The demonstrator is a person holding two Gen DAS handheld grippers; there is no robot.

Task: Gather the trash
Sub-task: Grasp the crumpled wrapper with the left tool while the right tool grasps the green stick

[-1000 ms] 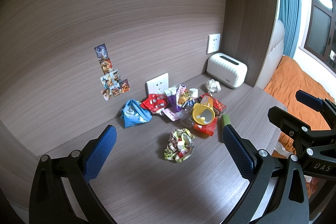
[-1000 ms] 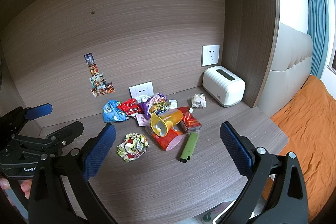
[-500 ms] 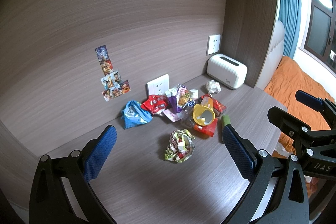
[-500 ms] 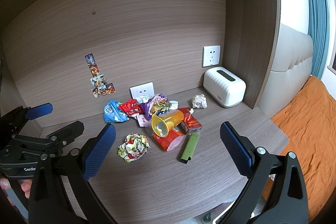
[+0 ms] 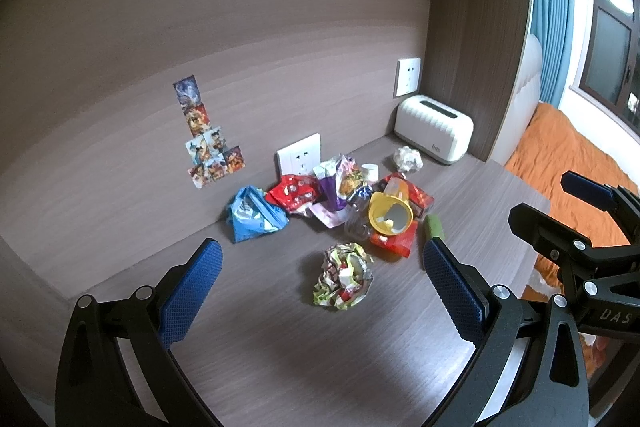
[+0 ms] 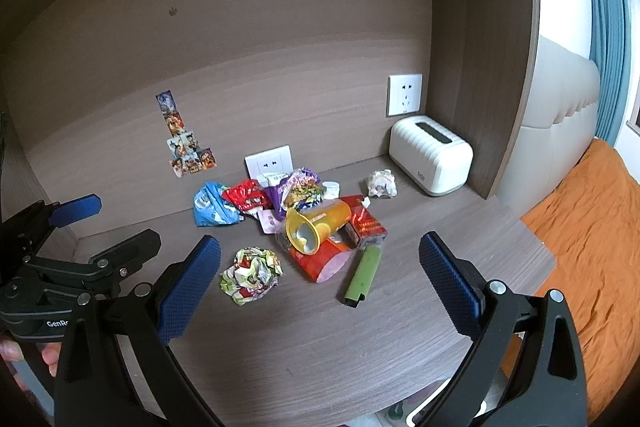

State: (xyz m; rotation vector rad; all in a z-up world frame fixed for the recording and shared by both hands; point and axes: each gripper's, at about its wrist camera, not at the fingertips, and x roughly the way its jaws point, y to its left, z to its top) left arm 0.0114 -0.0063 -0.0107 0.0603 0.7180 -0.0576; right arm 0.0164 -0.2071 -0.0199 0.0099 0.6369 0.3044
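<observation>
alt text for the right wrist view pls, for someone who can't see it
The open right gripper hangs above a wooden desk holding a pile of snack wrappers, a tipped yellow cup, a crumpled wrapper ball and a green tube. The left gripper waits alongside, empty.

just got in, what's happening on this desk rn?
A person holds a gripper in each hand above a wooden desk, and nothing is grasped yet. The left gripper and right gripper both have their jaws wide open and empty. The trash sits untouched near the back wall: a crumpled wrapper ball nearest, then a tipped yellow cup, a green stick pack and a blue bag.
</observation>
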